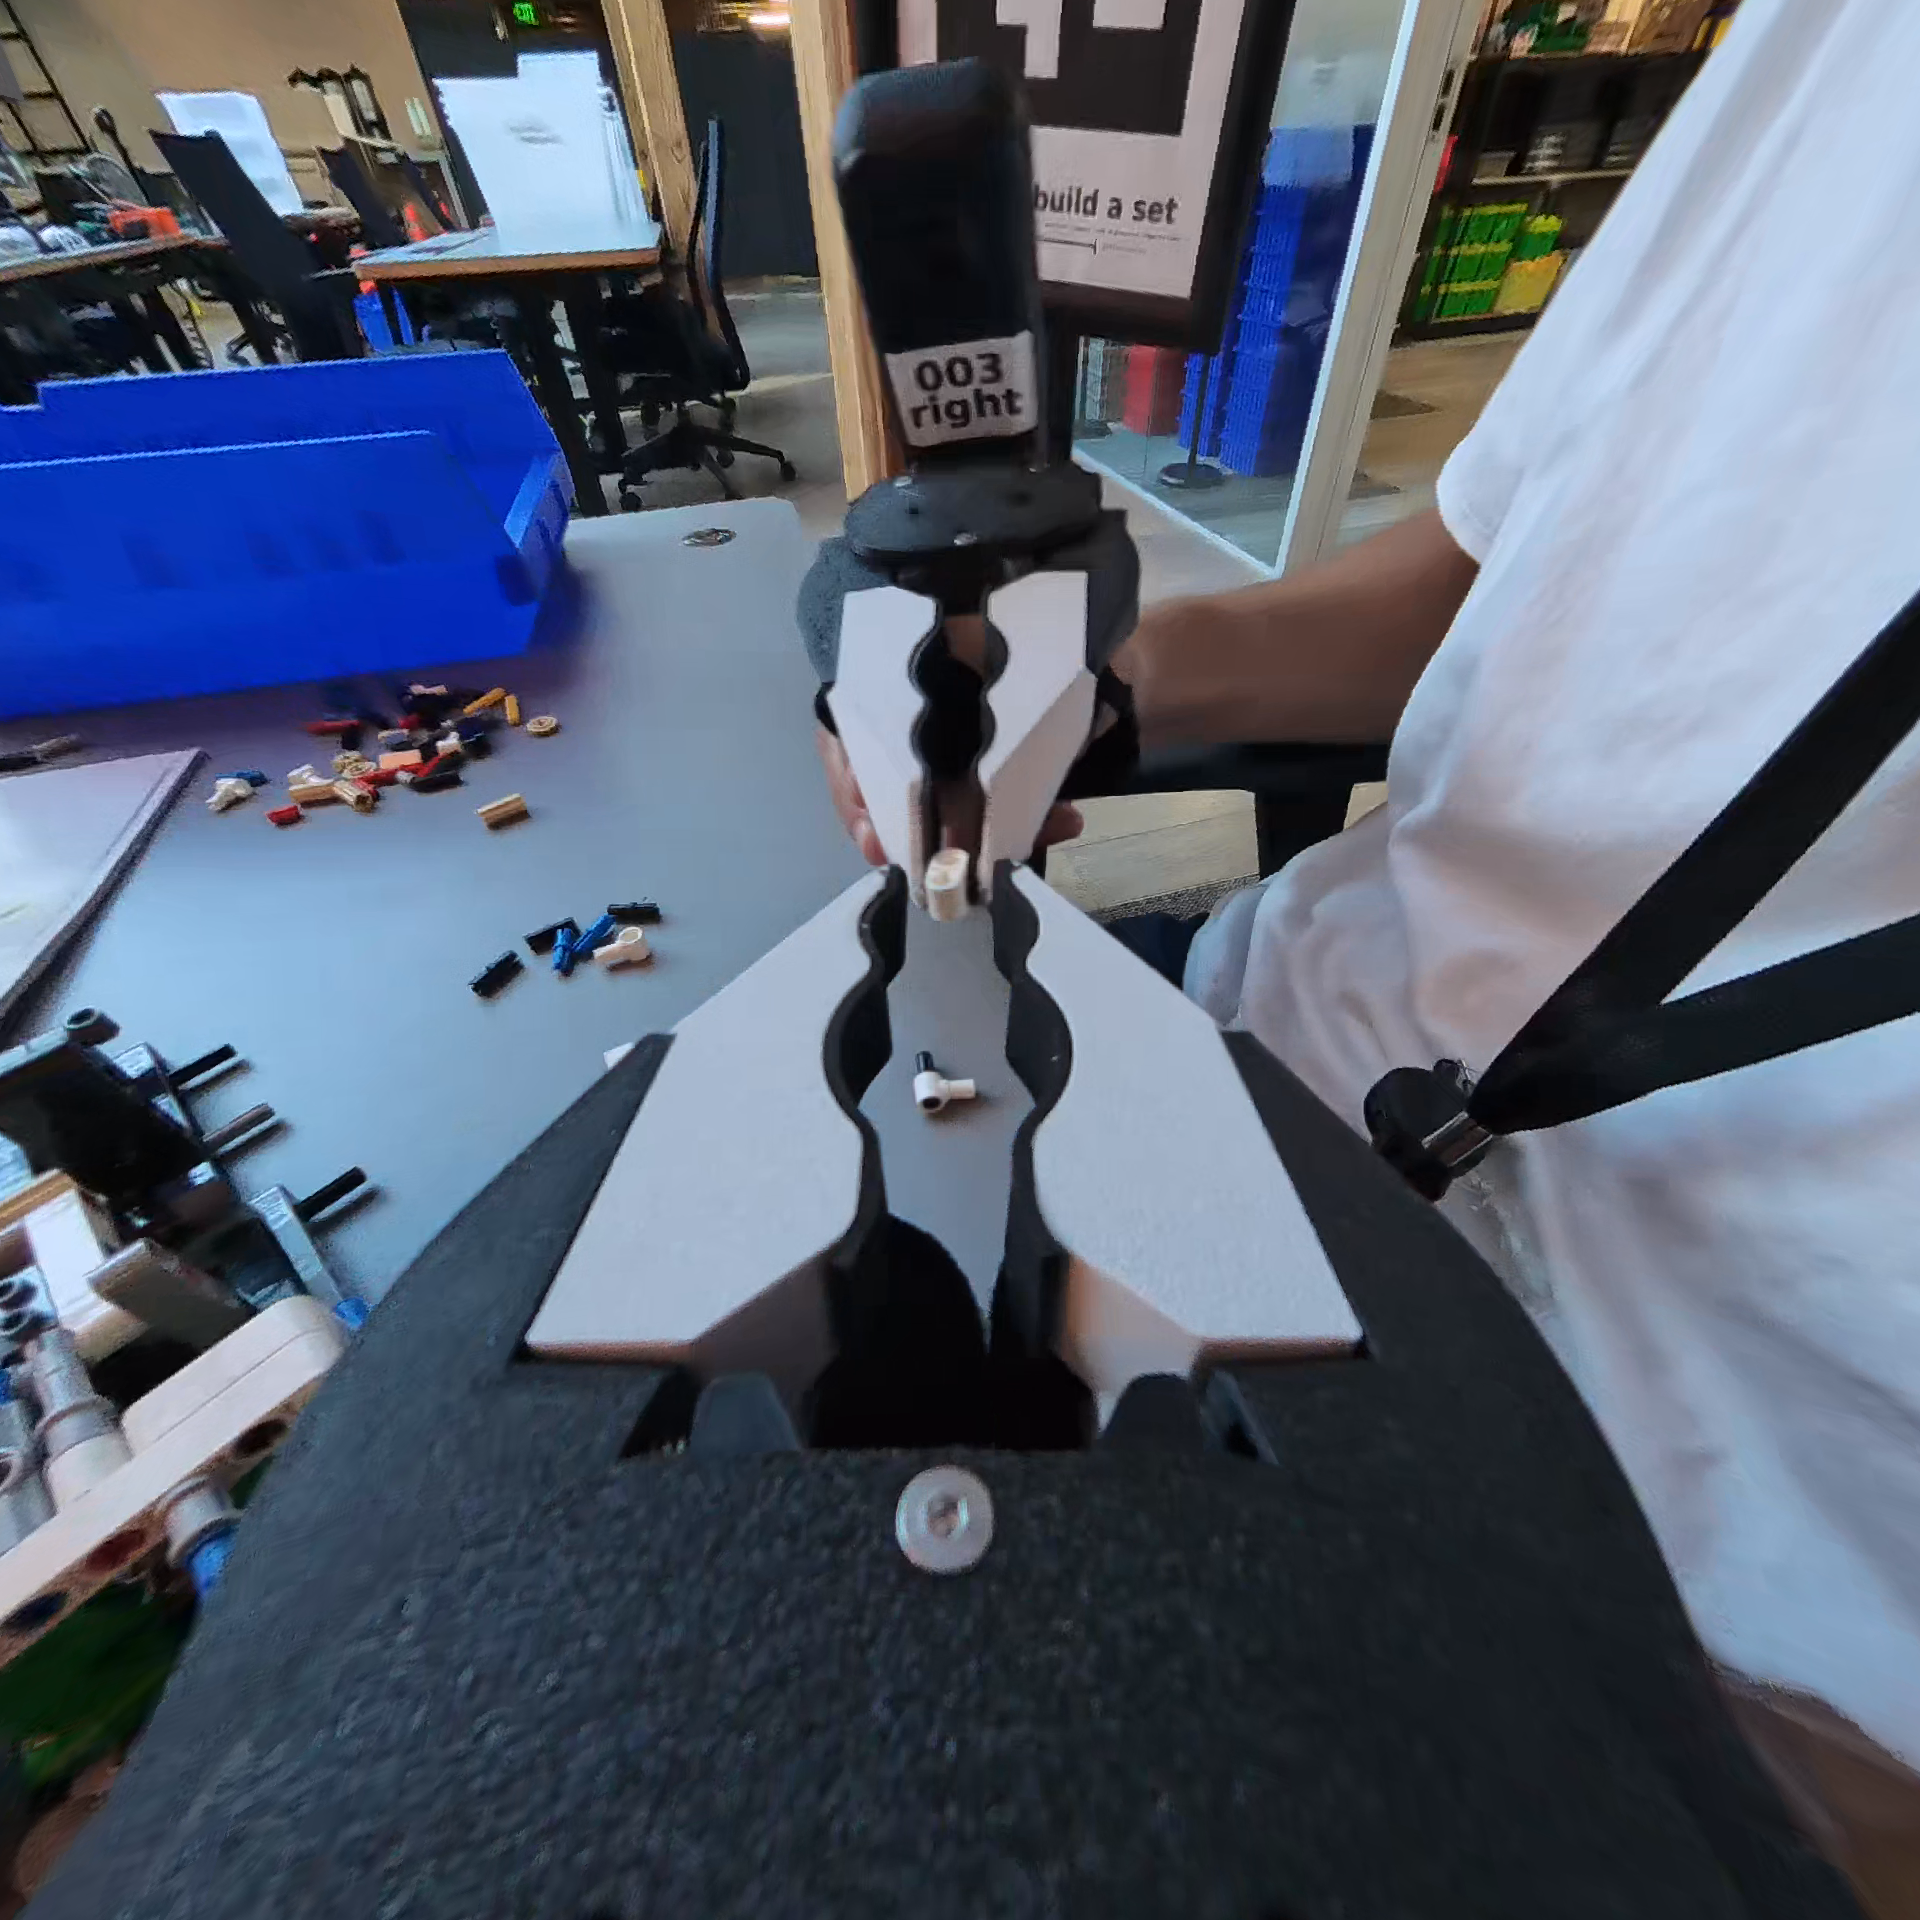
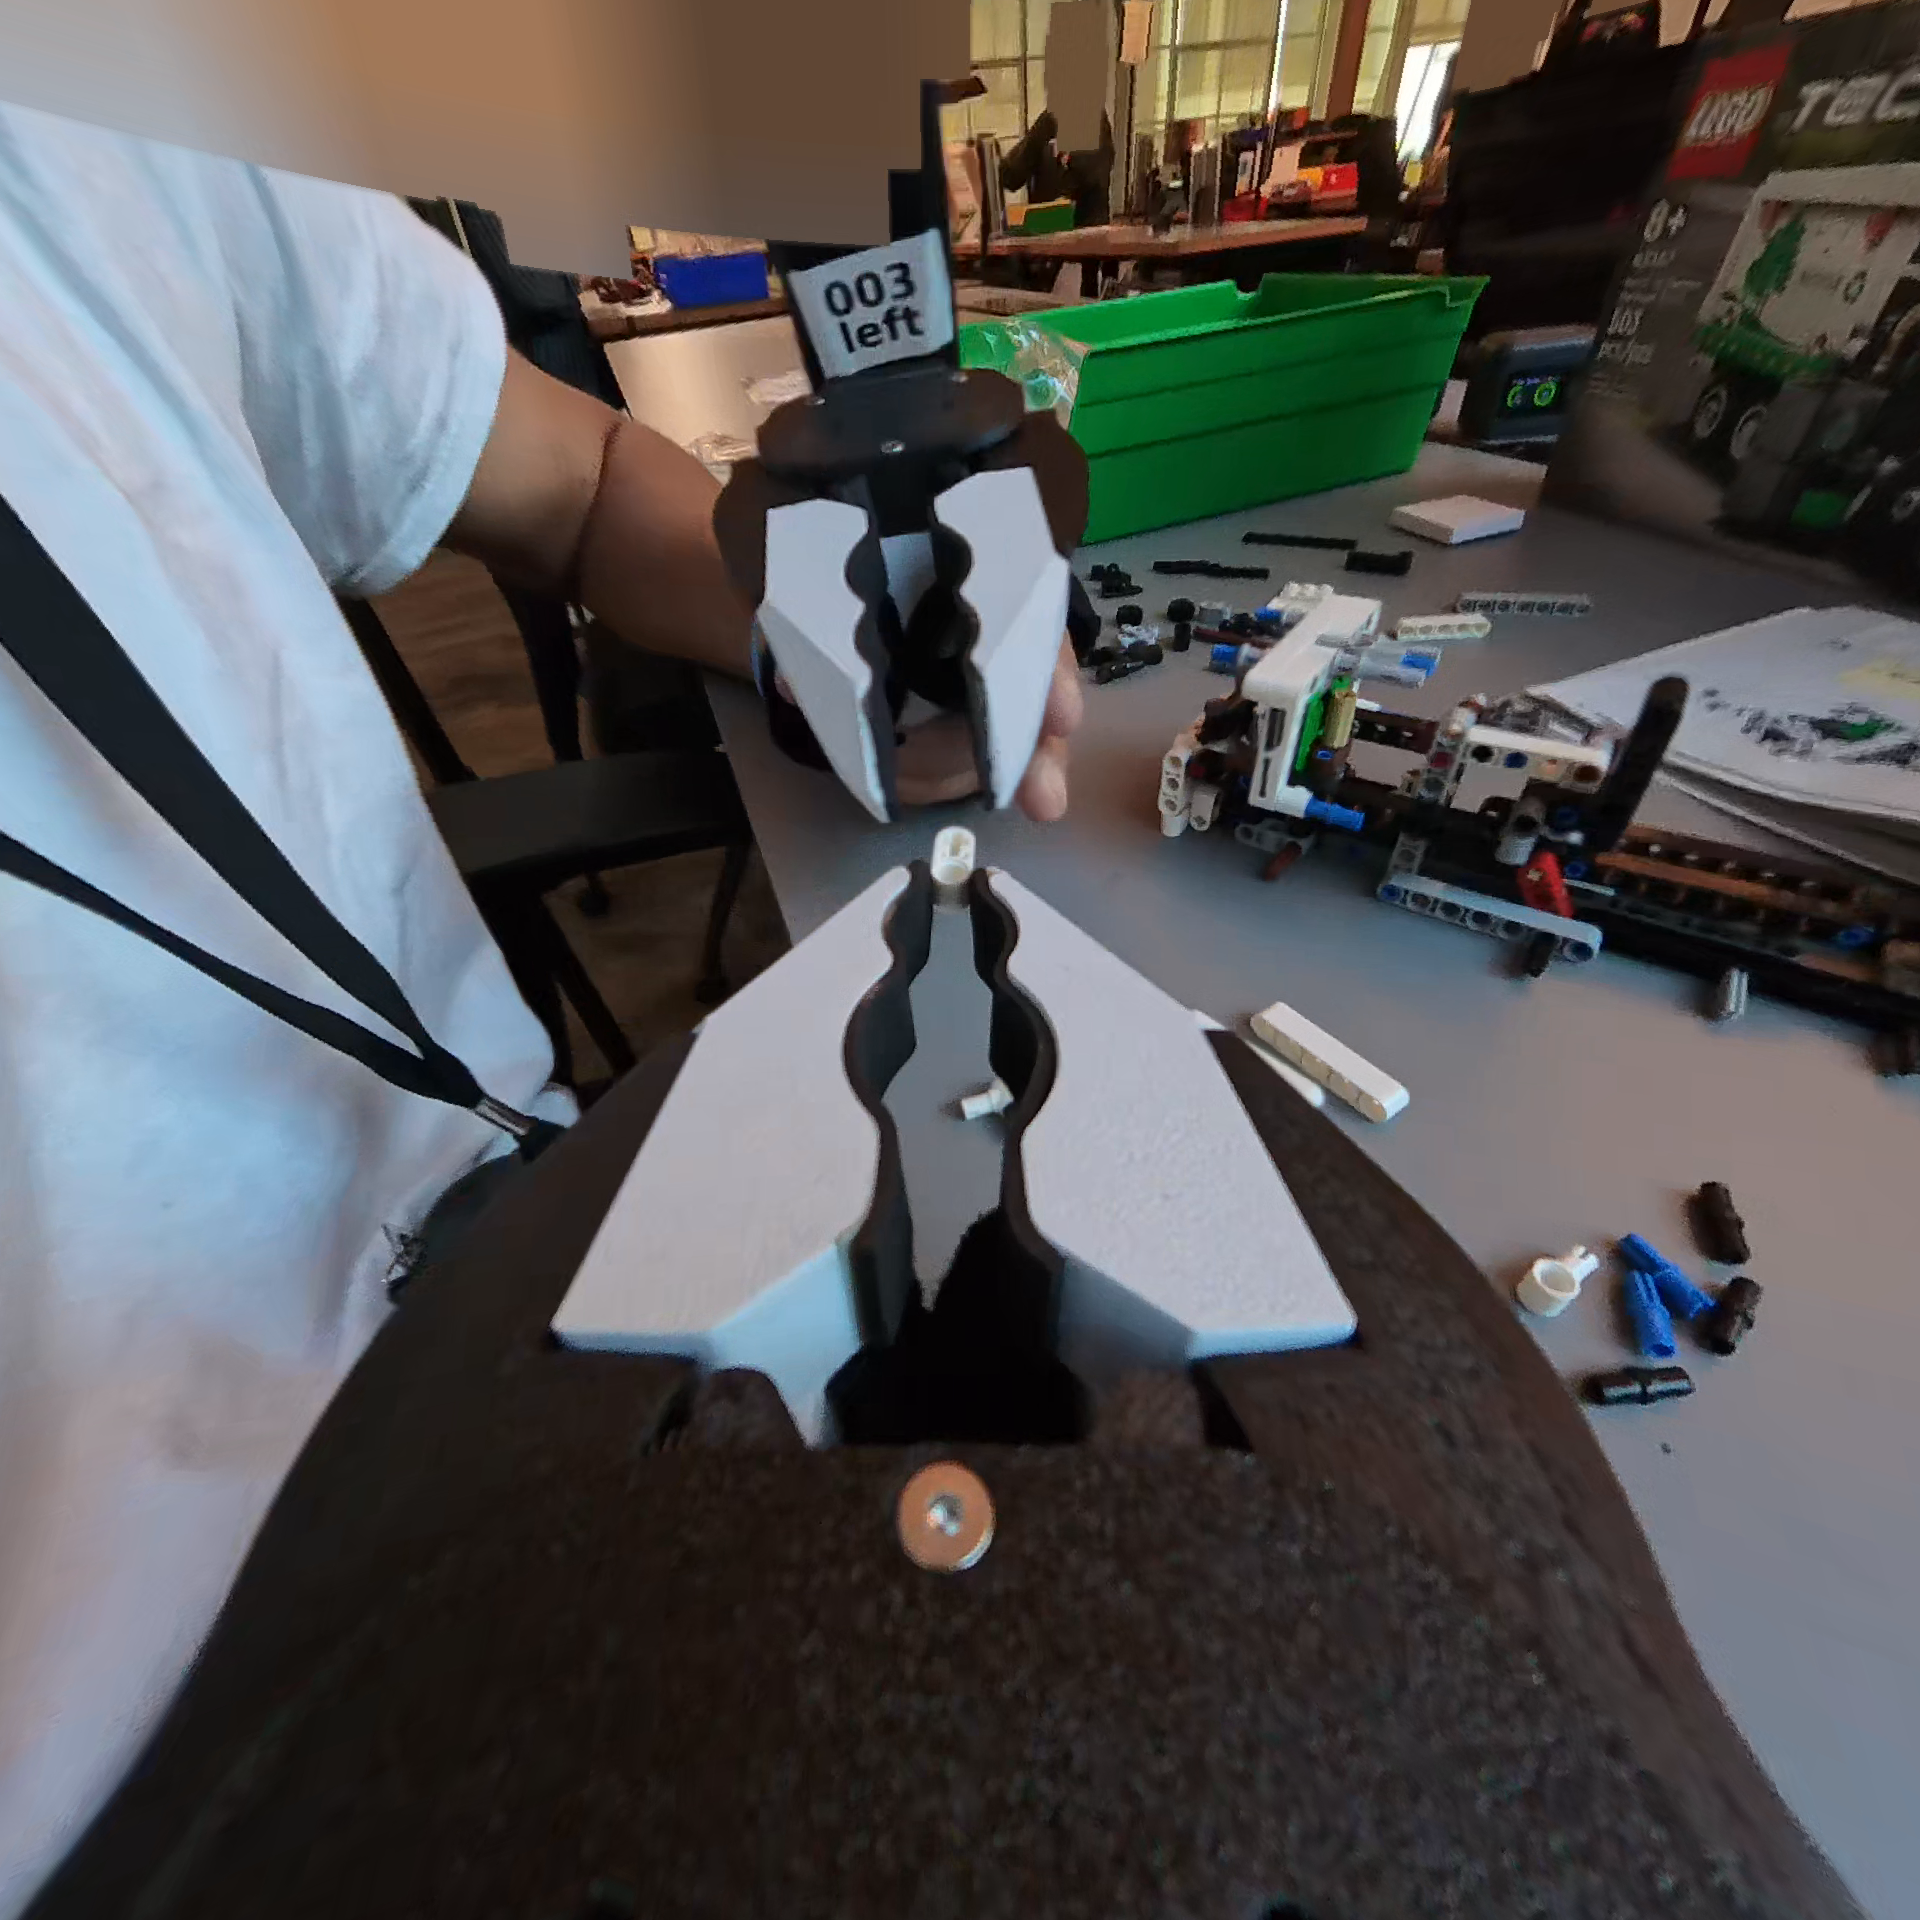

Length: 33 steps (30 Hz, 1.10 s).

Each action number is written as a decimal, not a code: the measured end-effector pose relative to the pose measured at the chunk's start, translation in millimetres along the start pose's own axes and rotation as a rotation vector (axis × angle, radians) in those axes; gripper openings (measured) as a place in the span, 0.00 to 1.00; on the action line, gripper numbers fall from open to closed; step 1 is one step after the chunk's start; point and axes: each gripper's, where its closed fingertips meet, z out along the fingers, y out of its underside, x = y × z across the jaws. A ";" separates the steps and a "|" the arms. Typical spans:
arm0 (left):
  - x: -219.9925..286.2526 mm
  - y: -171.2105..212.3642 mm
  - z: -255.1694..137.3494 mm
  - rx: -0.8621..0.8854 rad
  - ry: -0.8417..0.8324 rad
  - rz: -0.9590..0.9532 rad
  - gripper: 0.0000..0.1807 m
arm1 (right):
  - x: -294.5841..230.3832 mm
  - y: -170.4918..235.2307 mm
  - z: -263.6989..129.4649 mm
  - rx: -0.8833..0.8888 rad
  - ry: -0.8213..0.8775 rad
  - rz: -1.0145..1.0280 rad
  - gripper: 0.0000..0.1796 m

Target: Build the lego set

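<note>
At centre frame, the right gripper (image 2: 948, 883) is clenching a white connector (image 2: 952, 854), needing transfer to the released left gripper (image 2: 940, 805).

Between the left gripper (image 1: 940, 883) and right gripper (image 2: 948, 878) tips, only a small white connector (image 2: 952, 854) fills the gap. Bare grey table (image 1: 665, 790) lies beneath, save one white elbow piece (image 1: 940, 1091). Beside the right gripper, the half-built truck (image 2: 1455, 769) and scattered pins (image 2: 1652, 1288) block passage.

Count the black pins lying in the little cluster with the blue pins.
3 black pins, right wrist view: one beyond the blue pins, one right of them, one nearest.
</note>
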 end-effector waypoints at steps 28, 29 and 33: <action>11.0 5.5 -1.2 -0.021 0.034 0.162 0.02 | -12.3 -7.6 5.6 0.059 -0.064 0.107 0.04; 11.6 5.5 -1.3 -0.021 0.042 0.156 0.02 | -13.1 -7.0 5.9 0.056 -0.073 0.108 0.04; 14.0 3.0 -2.2 -0.003 0.058 0.146 0.03 | -15.4 -9.8 6.5 0.083 -0.091 0.121 0.03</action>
